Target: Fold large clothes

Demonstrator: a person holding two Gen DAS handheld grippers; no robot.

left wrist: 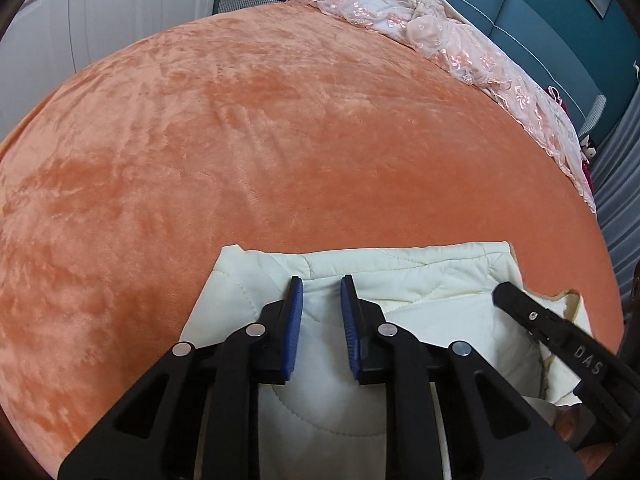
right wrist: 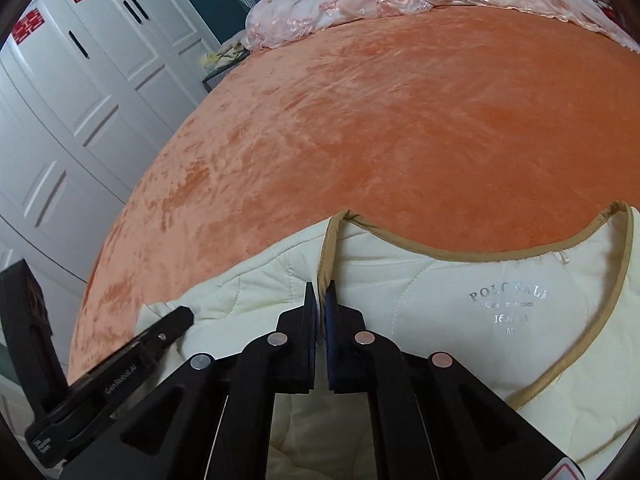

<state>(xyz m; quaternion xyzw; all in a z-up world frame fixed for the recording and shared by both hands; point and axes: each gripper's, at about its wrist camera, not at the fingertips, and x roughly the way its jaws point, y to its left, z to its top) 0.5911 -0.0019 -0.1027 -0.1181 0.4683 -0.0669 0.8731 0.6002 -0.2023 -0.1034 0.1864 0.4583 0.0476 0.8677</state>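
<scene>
A cream quilted jacket (right wrist: 460, 320) lies on the near edge of the orange blanket (left wrist: 280, 140), with its tan-trimmed neckline facing up toward the bed and a printed size label inside. The left gripper (left wrist: 321, 286) is spread apart and sits over the pale fabric without holding it, while the right gripper (right wrist: 320, 292) is pressed together on the trim (right wrist: 326, 264) at the neckline's left side. A pink lace cloth (left wrist: 420, 20) is bunched at the far end, and white wardrobes (right wrist: 80, 100) stand on the left.
</scene>
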